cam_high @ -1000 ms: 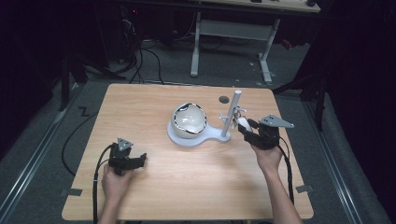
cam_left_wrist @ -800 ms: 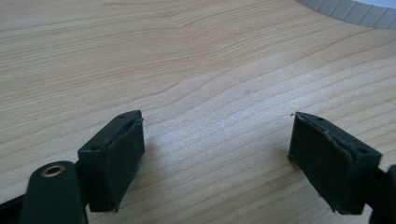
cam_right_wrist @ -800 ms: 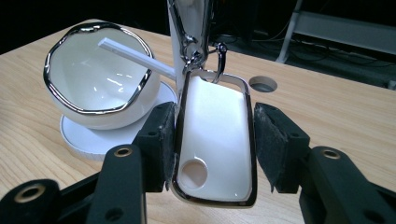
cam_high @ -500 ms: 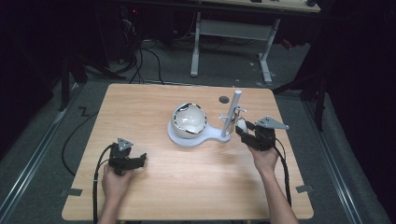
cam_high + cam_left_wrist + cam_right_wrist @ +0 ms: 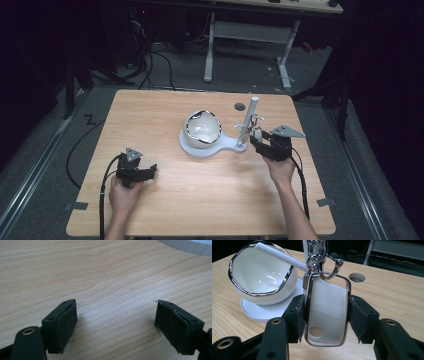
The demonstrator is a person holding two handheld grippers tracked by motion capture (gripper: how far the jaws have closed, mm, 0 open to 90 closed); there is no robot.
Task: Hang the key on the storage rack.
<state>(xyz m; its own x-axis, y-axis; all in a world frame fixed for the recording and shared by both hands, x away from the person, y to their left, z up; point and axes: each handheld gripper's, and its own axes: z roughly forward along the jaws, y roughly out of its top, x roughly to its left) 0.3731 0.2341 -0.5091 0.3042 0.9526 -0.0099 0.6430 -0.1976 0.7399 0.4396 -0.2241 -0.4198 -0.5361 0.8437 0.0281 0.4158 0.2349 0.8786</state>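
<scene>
A white key fob (image 5: 327, 312) with a chrome frame hangs by a carabiner from the white post (image 5: 248, 120) of a stand. It sits between the pads of my right gripper (image 5: 327, 317), whose jaws have just been opening. The pads (image 5: 300, 315) stand close at both edges without pressing. From above, the right gripper (image 5: 256, 140) points left at the fob (image 5: 257, 133) beside the post. A chrome-rimmed white bowl (image 5: 201, 127) rests tilted on the stand's round base (image 5: 192, 149). My left gripper (image 5: 152, 170) lies low on the table near the front left, open with bare wood between its pads (image 5: 62, 325).
A round cable hole (image 5: 240, 106) sits in the wooden table (image 5: 150, 120) behind the stand. Cables trail from both grippers toward the front edge. A metal table frame stands on the floor beyond the far edge.
The right gripper has crept slightly left toward the post. The left gripper has not moved.
</scene>
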